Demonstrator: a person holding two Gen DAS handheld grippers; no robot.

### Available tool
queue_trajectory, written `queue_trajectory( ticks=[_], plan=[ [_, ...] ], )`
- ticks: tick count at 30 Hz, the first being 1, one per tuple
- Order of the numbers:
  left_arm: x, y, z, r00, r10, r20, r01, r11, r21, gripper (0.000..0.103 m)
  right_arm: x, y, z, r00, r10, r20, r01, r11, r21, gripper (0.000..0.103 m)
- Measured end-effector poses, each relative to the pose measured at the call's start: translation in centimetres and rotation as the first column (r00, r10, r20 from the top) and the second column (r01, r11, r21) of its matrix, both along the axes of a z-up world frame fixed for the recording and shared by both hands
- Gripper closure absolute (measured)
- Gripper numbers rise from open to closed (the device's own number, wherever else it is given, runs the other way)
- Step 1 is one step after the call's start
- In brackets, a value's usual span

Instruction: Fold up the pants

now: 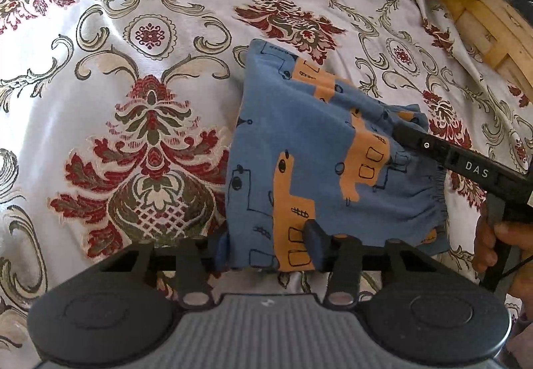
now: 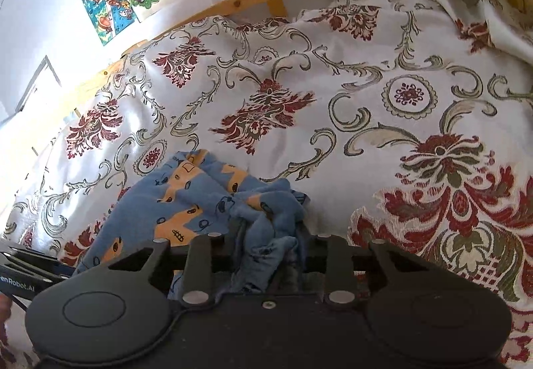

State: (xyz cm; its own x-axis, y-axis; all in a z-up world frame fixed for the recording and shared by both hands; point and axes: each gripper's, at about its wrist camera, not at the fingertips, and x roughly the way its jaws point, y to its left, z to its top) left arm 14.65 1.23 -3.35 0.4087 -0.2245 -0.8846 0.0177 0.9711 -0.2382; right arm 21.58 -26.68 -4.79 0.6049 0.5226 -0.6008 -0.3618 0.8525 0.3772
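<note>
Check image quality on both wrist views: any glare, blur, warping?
Left wrist: sharp, even daylight, sheen on the floral white bedspread, fisheye bending at edges. Right wrist: blown-out white wall upper left, bunched blue-and-orange printed pants soft near the tool.

Left gripper [image 1: 266, 247]: low in its own view, jaws drawn close together, clamped on blue fabric, 1 dark finger pad [image 1: 314, 244] visible against the cloth. Right gripper [image 2: 269, 255]: jaws likewise pinched on bunched cloth. In the left wrist view, the right gripper's black body reached in from the right, a hand [image 1: 493, 244] wrapped around its handle.
</note>
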Motion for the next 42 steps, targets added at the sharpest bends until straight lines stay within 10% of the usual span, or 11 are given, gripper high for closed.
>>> queue_trajectory(
  ticks=[15, 42],
  plan=[
    [-1.0, -0.4, 0.8, 0.999, -0.008, 0.047, 0.007, 1.0, 0.025, 0.083, -1.3, 0.7, 1.1, 0.996, 0.014, 0.085, -0.009, 0.998, -0.061, 0.076],
    [-3.2, -3.6, 3.9, 0.98, -0.073, 0.188, 0.078, 0.997, -0.022, 0.085, -7.5, 3.2, 6.2, 0.898, 0.163, 0.409, 0.036, 0.899, -0.437, 0.08]
  ],
)
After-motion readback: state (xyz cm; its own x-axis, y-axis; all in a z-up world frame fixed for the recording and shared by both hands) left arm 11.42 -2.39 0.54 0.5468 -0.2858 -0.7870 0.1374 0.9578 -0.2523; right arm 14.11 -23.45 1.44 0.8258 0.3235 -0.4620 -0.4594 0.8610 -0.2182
